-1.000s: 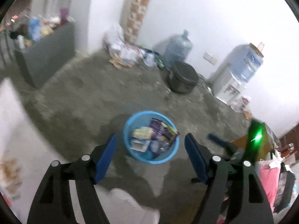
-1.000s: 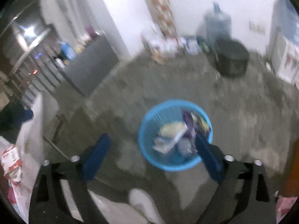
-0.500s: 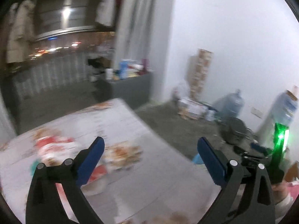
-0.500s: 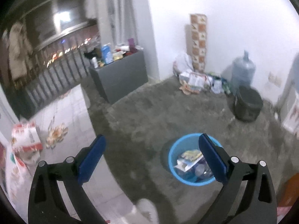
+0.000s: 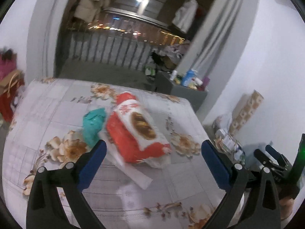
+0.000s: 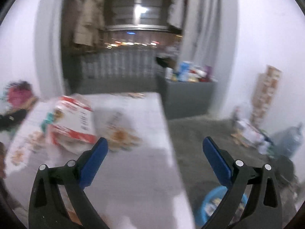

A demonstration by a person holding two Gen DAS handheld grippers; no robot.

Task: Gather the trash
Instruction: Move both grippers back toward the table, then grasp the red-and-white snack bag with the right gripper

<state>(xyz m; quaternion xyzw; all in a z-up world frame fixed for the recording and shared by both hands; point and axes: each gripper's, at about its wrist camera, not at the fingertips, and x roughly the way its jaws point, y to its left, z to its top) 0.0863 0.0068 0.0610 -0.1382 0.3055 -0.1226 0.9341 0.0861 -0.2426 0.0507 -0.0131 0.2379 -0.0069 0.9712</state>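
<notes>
Your left tool (image 5: 151, 152) and right tool (image 6: 155, 150) look alike: black angular frames, two silver screw heads on each arm, and flat blue pads (image 5: 91, 161) lining the fingers

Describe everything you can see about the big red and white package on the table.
The red and white package is a soft, plump plastic bag, red at its ends with a white band bearing red characters and a brown oval picture. It lies on its side, diagonal on the floral tablecloth, resting on a white paper strip. A crumpled teal bag sits against its left side. It seems sealed and full. Neither gripper touches it; the left gripper hangs open just before it.
</notes>
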